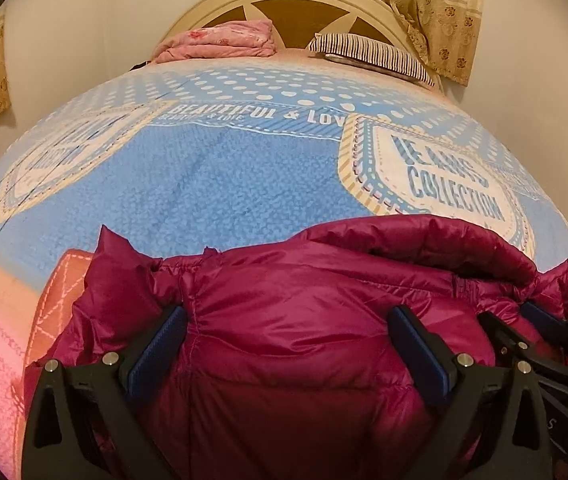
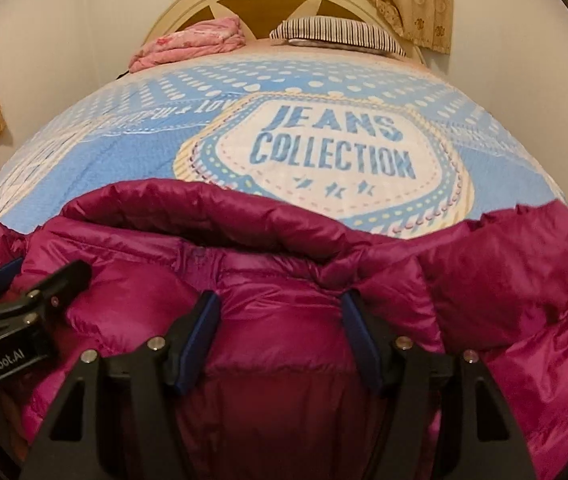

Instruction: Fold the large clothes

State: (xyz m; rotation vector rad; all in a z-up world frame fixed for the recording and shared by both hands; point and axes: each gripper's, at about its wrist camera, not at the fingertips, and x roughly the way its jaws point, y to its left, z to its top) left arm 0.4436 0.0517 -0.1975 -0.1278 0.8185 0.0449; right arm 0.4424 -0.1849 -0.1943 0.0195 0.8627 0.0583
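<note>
**Status: Puffer Jacket on Bed, Both Grippers Engaged**

The magenta puffer jacket (image 1: 304, 320) lies bunched at the near end of the bed, on the blue printed bedspread (image 1: 212, 184). Its hood faces the headboard (image 1: 296, 4).

Left gripper (image 1: 286, 344): jaws spread wide, with a broad bulge of jacket fabric filling the gap between the blue finger pads (image 1: 156, 356). Both pads press against the fabric; a firm clamp cannot be confirmed.

Right gripper (image 2: 280, 336): jaws at a narrower spacing, the pads (image 2: 198, 340) set against a raised fold of the jacket just below the hood. Fabric fills the gap here too.

The two grippers sit close beside each other on the jacket.

At the far end, a folded pink blanket (image 1: 220, 42) and a striped pillow (image 1: 368, 54) rest near the headboard. Patterned curtains (image 1: 428, 8) hang behind.
</note>
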